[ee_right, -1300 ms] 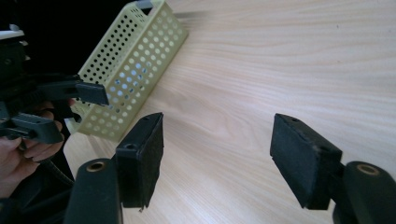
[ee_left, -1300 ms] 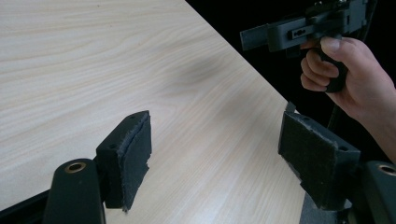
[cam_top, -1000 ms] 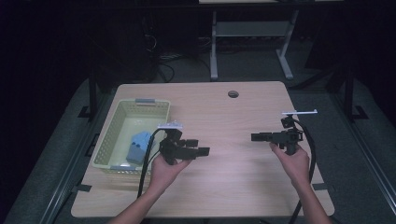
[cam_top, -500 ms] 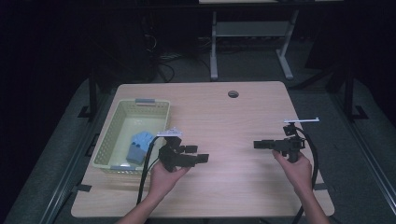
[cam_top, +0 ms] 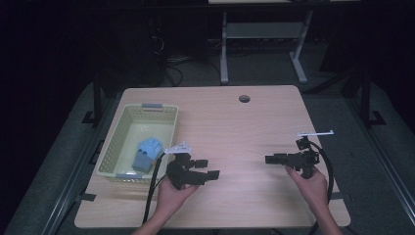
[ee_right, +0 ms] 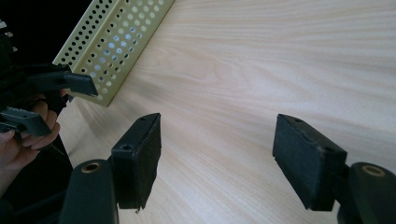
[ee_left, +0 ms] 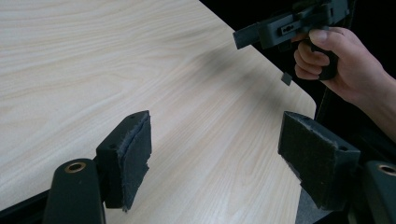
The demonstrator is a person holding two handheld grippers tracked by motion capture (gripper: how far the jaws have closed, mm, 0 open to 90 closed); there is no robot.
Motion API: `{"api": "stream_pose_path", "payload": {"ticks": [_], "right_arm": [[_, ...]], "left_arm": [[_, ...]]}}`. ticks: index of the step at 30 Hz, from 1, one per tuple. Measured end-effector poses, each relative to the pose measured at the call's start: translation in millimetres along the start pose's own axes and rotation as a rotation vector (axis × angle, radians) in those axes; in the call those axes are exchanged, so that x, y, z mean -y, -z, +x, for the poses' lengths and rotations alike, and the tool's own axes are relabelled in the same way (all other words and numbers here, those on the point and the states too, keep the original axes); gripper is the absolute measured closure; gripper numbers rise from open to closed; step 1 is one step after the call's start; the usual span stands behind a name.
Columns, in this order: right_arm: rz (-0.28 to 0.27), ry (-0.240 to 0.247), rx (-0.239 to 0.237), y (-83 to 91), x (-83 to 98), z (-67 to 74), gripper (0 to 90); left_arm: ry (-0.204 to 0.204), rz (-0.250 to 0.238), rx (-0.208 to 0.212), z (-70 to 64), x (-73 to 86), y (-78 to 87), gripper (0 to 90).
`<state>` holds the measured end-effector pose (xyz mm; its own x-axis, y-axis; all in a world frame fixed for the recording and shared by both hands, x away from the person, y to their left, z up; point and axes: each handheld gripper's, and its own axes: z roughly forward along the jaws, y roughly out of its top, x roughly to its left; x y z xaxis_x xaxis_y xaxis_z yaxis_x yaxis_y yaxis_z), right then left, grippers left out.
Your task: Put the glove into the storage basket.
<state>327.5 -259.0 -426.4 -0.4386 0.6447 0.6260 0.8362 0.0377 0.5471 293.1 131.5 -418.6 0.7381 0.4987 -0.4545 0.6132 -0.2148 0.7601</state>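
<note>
The blue plastic block (cam_top: 146,154) lies in the pale yellow perforated basket (cam_top: 113,147) (at the desk's (cam_top: 244,127) left); left gripper (cam_top: 209,169) and right gripper (cam_top: 269,159) hover released, jaws facing, holding nothing.

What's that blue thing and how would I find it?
Start at the wooden table and look to its left side, where a pale yellow basket with holes in its walls sits. The blue thing lies inside, at the near end, close to the left claw. It is the one blue item among tan, yellow and black.
</note>
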Motion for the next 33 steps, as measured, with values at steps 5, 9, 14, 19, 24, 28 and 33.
{"api": "stream_pose_path", "payload": {"ticks": [5,9,14,19,24,28,33], "right_arm": [[0.001,0.001,-0.004,-0.2,5.7,-0.2,32.1],[0.008,0.006,-0.003,-1.0,11.8,-0.5,32.1],[0.008,0.004,-0.011,-1.4,19.3,-1.2,31.9],[0.008,0.006,-0.016,-2.7,24.2,-1.0,31.9],[0.008,0.007,-0.021,-4.4,32.9,0.0,31.9],[0.005,0.007,-0.021,-4.5,37.0,1.4,31.9],[-0.011,0.039,-0.047,-5.7,42.7,6.3,30.8]], "left_arm": [[0.002,0.0,-0.001,-1.5,6.0,-0.4,25.5],[0.001,0.001,0.002,-0.9,12.2,0.8,25.6],[-0.008,0.002,0.001,-2.6,20.3,1.5,25.6],[-0.01,0.003,-0.001,-3.7,24.2,2.8,25.6],[-0.02,0.009,0.004,-4.7,30.7,6.4,25.6],[-0.025,-0.001,0.01,-6.0,34.7,8.7,25.7],[-0.055,-0.018,0.013,-14.1,38.3,10.4,25.9]]}}
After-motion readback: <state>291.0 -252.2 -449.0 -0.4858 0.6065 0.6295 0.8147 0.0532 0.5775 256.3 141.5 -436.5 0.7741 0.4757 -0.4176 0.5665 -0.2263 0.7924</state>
